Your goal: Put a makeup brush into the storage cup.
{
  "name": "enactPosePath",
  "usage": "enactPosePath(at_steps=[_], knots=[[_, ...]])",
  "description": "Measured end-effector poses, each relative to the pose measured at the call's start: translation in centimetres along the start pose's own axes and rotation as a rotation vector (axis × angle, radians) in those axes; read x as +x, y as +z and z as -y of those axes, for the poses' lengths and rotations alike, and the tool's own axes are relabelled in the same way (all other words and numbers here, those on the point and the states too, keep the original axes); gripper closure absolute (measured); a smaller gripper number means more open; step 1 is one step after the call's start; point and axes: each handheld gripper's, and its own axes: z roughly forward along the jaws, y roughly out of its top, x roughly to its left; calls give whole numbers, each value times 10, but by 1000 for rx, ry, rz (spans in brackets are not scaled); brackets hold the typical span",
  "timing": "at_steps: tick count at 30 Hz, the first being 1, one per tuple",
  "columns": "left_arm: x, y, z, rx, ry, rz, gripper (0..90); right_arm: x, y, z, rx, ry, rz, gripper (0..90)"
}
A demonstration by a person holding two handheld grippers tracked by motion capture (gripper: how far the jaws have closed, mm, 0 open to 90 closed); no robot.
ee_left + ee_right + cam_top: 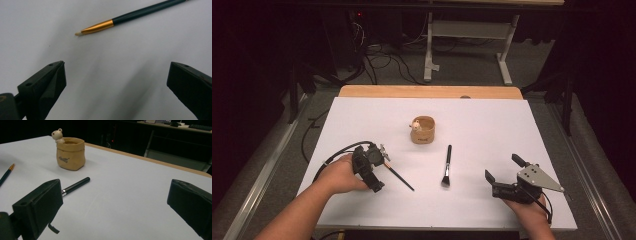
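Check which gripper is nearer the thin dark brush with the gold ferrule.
Left. The left gripper hovers open right beside the thin dark brush with the gold ferrule; the right gripper is far across the white table.

The high view looks forward and down over the whole white table (492, 130). The left gripper view faces straight down, close above the sheet, with a thin brush (130, 17) just beyond its jaws. The right gripper view looks low across the table toward the cup (70, 153); it shares cup and thin brush (6, 175) with the high view
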Motion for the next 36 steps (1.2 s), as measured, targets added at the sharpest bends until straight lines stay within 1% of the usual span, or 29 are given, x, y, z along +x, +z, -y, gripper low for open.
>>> enactPosePath(at_steps=[1, 2, 3, 7, 10, 12, 16, 18, 21, 24, 25, 26, 27, 29, 31, 33, 36], knots=[[1, -1, -1, 2, 2, 11, 29, 0, 0, 0, 0, 0, 0, 16], [3, -2, -2, 2, 4, 12, 29, 0, 0, 0, -6, -1, -6, 16], [5, -4, -4, 3, 10, 12, 29, -1, 0, 0, -4, 2, -5, 16], [11, -12, -9, -9, 10, 9, 30, 0, 0, 0, -4, 2, -5, 16], [13, -17, -14, -13, 29, 1, 30, 0, 0, 0, -4, 5, -5, 16], [13, -20, -19, 4, 54, -16, 30, 0, 0, 0, -4, 3, -5, 16], [13, -23, -26, 17, 86, -17, 30, -1, 1, 0, -6, -1, -8, 16], [15, -23, -28, 27, 95, -16, 34, 0, 0, 0, -5, 2, -6, 16], [18, -19, -30, 25, 105, 4, 34, -1, 0, 0, -5, 4, -5, 16], [19, -13, -30, 22, 135, 3, 34, -1, 0, 1, -1, 9, -2, 16], [19, -12, -31, 15, 142, -1, 35, -1, 0, 0, -2, 9, -3, 16], [19, -11, -31, 2, 153, -14, 34, -1, 0, 0, -2, 8, -2, 16], [18, -10, -32, -16, 162, -21, 34, -1, 0, 0, -3, 7, -2, 16], [16, -10, -33, -43, 182, -25, 39, -2, -1, 0, -5, 8, -1, 16], [13, -8, -34, -52, 208, -25, 50, -2, 0, 0, -10, 6, -1, 16], [13, -6, -35, -56, 222, -16, 52, -2, 0, 0, -9, 10, 0, 16], [14, -5, -35, -55, 228, -5, 67, -1, -1, 0, -7, 3, 1, 16]])
